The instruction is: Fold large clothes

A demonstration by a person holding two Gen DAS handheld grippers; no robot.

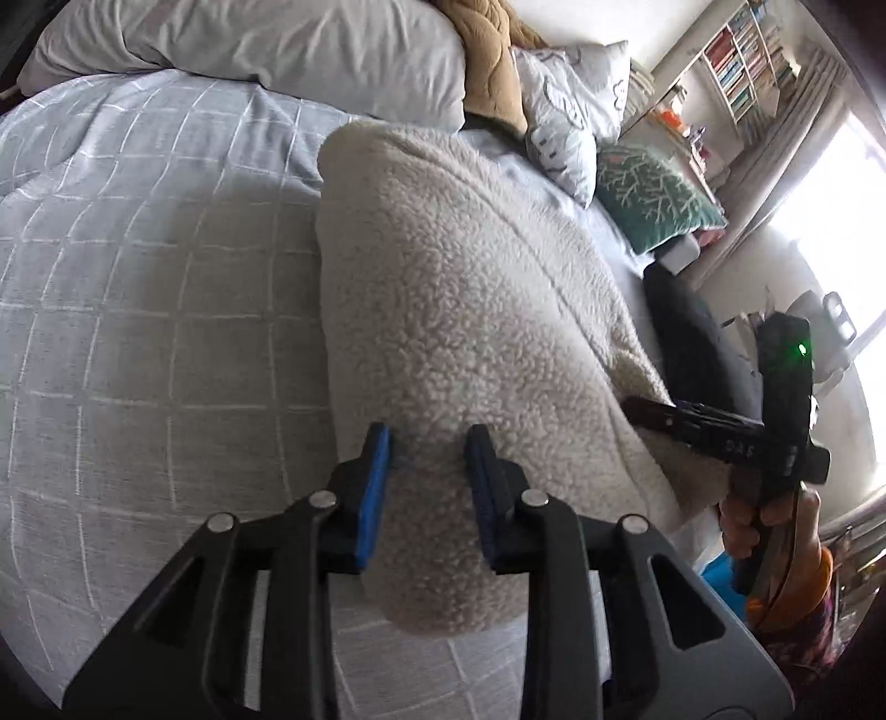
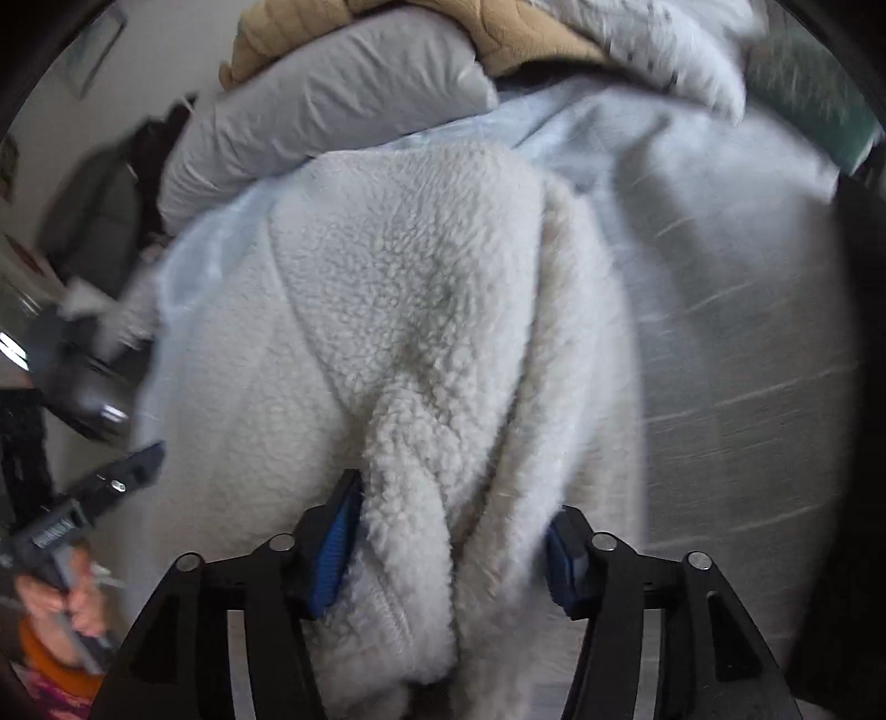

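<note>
A cream fleece garment [image 1: 454, 310] lies folded into a long bundle on the grey checked bedspread [image 1: 138, 288]. My left gripper [image 1: 426, 443] hovers open over the garment's near end, its blue pads apart with fleece showing between them. My right gripper [image 1: 653, 412] reaches in from the right at the garment's edge. In the right wrist view the garment [image 2: 410, 310] fills the middle, and my right gripper [image 2: 454, 531] stands open with a bunched ridge of fleece between its wide-set pads. The left gripper [image 2: 133, 465] shows at the left edge.
Pillows pile at the head of the bed: a grey one [image 1: 266, 50], a tan quilted one [image 1: 493, 72], a patterned white one [image 1: 570, 105] and a green one [image 1: 653, 199]. A dark item [image 1: 692, 338] lies by the bed's right side. Bookshelves [image 1: 742, 61] stand beyond.
</note>
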